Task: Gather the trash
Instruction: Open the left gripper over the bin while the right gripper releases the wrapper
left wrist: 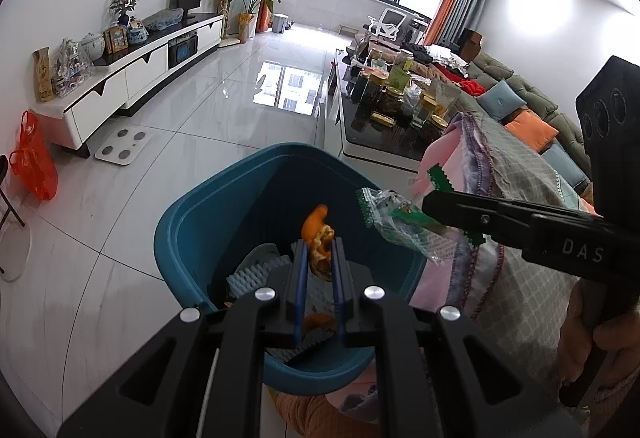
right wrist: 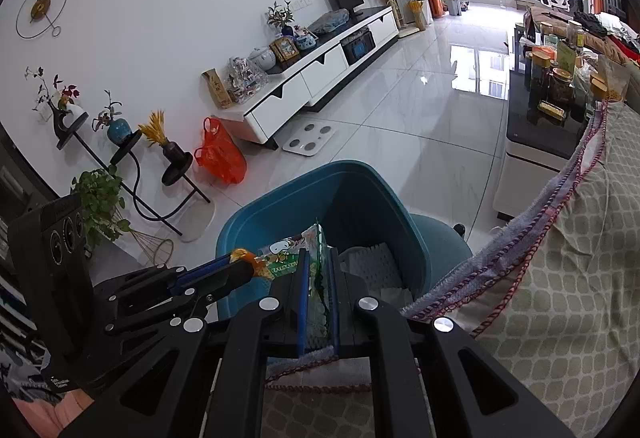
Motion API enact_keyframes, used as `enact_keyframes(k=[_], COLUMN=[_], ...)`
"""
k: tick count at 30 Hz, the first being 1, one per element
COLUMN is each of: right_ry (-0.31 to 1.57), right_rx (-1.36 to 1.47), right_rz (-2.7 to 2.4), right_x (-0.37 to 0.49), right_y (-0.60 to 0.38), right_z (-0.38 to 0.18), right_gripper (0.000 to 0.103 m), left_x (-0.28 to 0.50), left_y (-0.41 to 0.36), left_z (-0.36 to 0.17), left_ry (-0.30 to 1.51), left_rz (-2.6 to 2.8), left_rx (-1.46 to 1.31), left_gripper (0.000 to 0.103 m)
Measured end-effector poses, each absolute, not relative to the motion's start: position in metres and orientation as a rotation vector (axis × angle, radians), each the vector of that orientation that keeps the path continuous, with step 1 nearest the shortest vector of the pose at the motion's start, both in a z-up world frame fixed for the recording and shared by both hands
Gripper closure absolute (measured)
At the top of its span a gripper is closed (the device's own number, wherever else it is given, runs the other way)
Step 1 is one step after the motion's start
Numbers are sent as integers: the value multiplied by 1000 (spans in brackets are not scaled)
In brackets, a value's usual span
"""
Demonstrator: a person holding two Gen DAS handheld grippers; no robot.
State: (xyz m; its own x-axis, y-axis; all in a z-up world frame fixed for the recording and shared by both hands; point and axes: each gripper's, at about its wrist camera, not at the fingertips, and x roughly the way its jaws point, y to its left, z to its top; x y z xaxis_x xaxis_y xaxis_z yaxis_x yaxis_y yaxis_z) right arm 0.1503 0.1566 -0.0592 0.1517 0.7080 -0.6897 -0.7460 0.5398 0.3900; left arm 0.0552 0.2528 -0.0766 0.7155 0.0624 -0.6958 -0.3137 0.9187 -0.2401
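Over the blue bin [left wrist: 192, 222], left gripper [left wrist: 320, 250] pinches orange peel [left wrist: 318, 234], right gripper [right wrist: 318, 278] a snack wrapper [right wrist: 288, 250]; next, release both.

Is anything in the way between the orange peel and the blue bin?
No, nothing visible. The left gripper holds the orange peel right over the open blue bin. Only trash already inside lies below it.
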Motion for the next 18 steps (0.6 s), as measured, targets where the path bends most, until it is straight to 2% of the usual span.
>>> enact_keyframes(k=[8,10,12,14,15,16,18], right_ry=[986,990,991,990,989,989,988], right_rx=[-44,-40,-38,-37,-32,-25,-13], right_rz=[1033,1031,1032,1027,1021,1015,1015], right_x=[154,155,154,154,154,154,154], right_y=[164,164,164,164,163,162,161], right_z=[-64,-65,-66,-66,-66,-67,-67], right_gripper=[92,91,90,84,73,68,68], left_x=[60,61,60,59,58,57,54], left_y=[259,260,260,261,261,260,259], left_z=[-83,-84,-85,-85,-84,-83,-82], left_ry=[765,772,771,768,765,762,753], left_rz=[214,211,219,223,225,226,230], left_rx=[-375,-377,-375,-373,-374,-374,-369], left_gripper=[90,86,76,70,67,64,56])
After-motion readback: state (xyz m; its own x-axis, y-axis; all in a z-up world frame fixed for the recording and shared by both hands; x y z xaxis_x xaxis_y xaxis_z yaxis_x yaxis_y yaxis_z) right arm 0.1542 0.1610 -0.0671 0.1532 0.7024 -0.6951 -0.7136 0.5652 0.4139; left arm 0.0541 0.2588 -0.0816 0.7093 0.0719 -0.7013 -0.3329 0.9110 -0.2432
